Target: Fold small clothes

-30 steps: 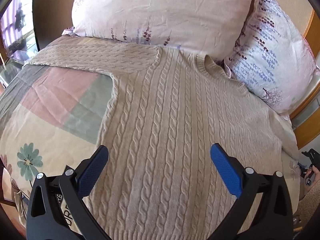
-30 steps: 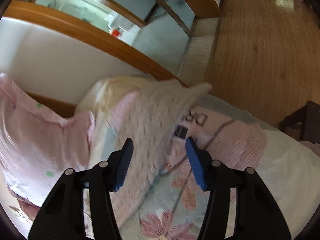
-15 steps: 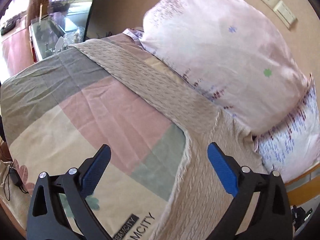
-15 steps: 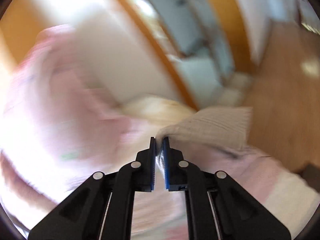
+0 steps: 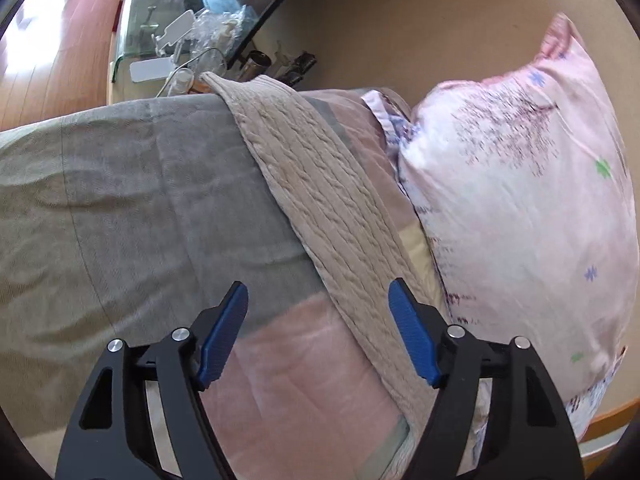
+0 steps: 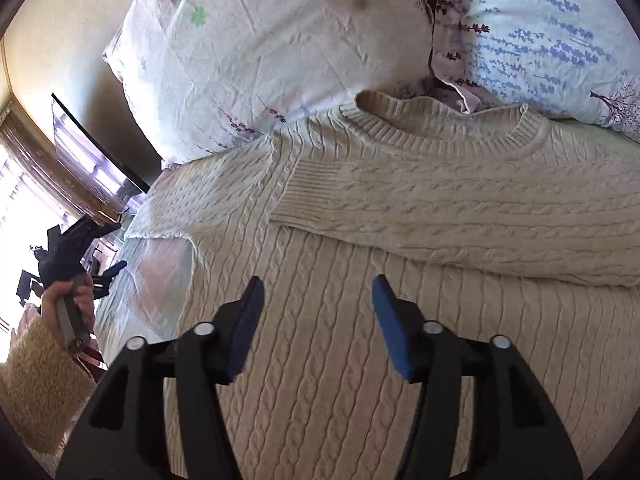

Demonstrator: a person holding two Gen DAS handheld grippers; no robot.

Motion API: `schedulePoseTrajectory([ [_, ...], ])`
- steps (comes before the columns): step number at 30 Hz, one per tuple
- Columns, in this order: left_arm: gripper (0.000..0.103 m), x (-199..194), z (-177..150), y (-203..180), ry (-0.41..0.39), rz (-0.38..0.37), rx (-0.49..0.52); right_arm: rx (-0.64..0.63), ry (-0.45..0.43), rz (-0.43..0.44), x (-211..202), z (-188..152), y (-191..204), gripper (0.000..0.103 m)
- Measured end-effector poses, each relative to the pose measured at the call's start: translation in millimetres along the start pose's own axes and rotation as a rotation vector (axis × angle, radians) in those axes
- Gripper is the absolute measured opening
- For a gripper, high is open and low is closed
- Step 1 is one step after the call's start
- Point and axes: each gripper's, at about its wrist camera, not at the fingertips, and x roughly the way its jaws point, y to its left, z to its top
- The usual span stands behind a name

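In the right wrist view, the right gripper (image 6: 318,320) hangs over the body of the cream cable-knit sweater (image 6: 340,352), its blue pads spread wide with nothing between them. Just beyond its tips, one sleeve (image 6: 460,216) lies folded across the chest, its ribbed cuff end near the far shoulder. Past that sit the collar (image 6: 440,132) and two floral pillows (image 6: 280,52), which touch the sweater's top edge and close off that side. To the left, bare quilt (image 6: 152,276) leaves room out to the bed's edge, where the person's hand holds the left gripper (image 6: 102,276).

In the left wrist view, the left gripper (image 5: 318,332) is likewise wide apart and holds nothing, poised over the quilt (image 5: 132,208). The other sleeve (image 5: 320,200) runs straight out between the pads toward the bed's far edge, with a pillow (image 5: 520,200) alongside on the right.
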Motion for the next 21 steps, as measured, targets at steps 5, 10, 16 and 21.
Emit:
schedulePoseTrajectory([
  [5, 0.061, 18, 46, 25, -0.024, -0.047, -0.151, 0.177, -0.033, -0.077, -26, 4, -44, 0.071],
  [10, 0.040, 37, 78, 27, -0.037, -0.043, -0.179, 0.223, -0.014, -0.137, -33, -13, -59, 0.071],
  [16, 0.010, 31, 70, -17, -0.056, -0.044, 0.017, 0.194, -0.013, -0.153, -39, -21, -63, 0.073],
  [21, 0.009, -19, -24, -136, -0.105, -0.160, 0.555, 0.225, -0.043, -0.165, -62, -26, -96, 0.074],
])
